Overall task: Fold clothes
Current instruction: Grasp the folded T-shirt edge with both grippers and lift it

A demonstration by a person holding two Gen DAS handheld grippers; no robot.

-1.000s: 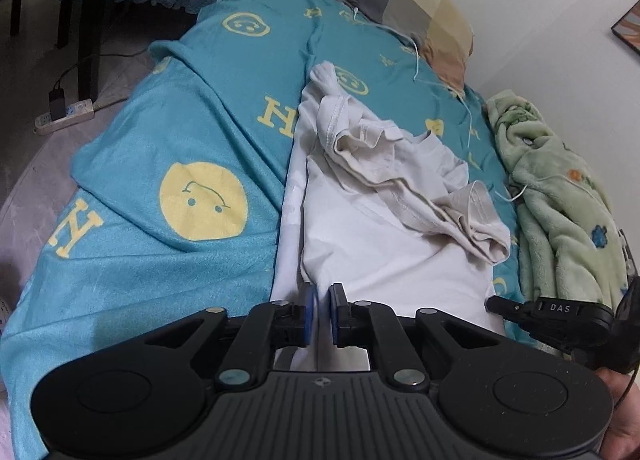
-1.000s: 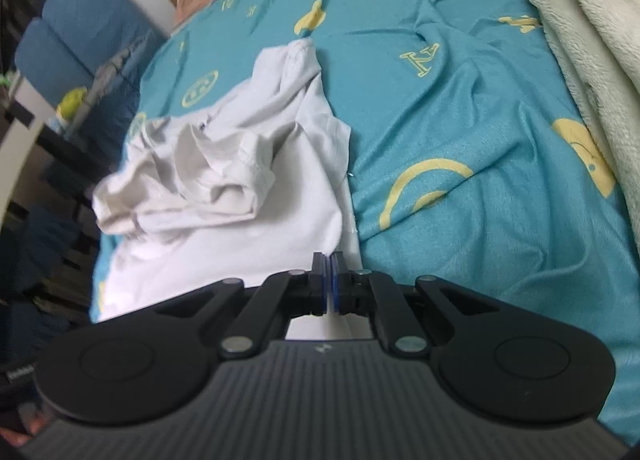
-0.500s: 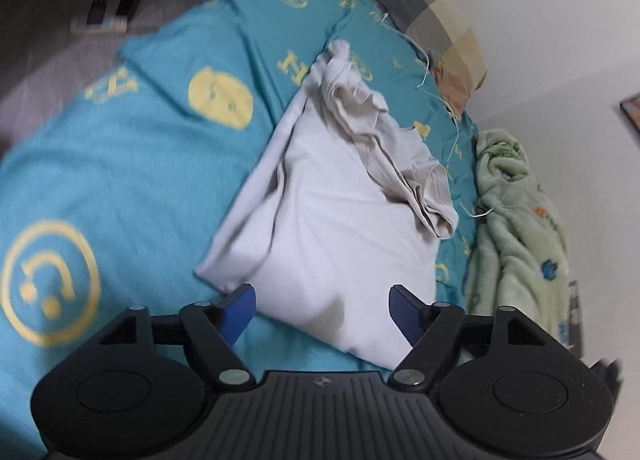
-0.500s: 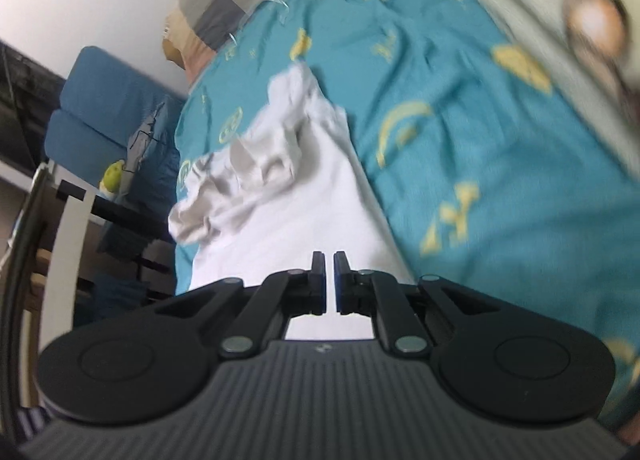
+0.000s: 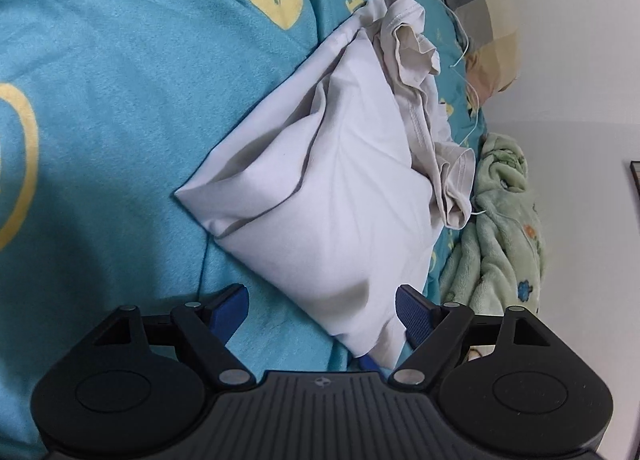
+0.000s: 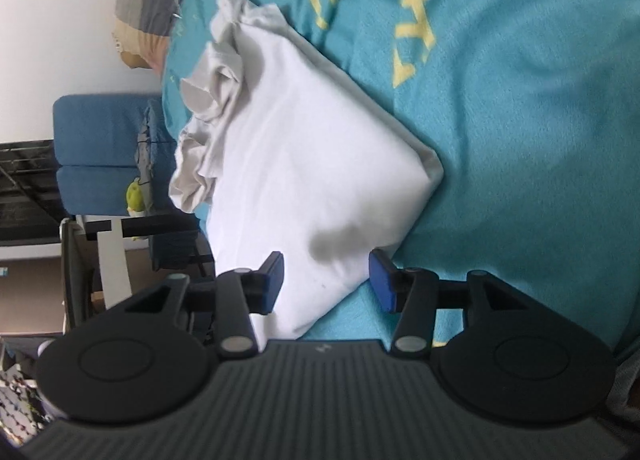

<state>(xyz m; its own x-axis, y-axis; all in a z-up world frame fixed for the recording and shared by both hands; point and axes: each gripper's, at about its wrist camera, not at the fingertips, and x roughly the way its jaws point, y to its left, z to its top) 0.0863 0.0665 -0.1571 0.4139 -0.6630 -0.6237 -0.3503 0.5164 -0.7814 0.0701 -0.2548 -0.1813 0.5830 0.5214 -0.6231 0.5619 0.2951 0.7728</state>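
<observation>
Opening over the limp white cotton T-shirt (image 5: 340, 188), both tongs, left (image 5: 322, 310) and right (image 6: 326, 280), grip nothing; pinch its near hem corners, since the thin cloth will sag.

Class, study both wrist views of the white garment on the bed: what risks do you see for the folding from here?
1. Both the left claw and right claw are opening with the white garment between the pads but not pinched; its near hem could slump.
2. The bunched sleeves may fold in crooked.
3. The loose white cable nearby could snag.
</observation>
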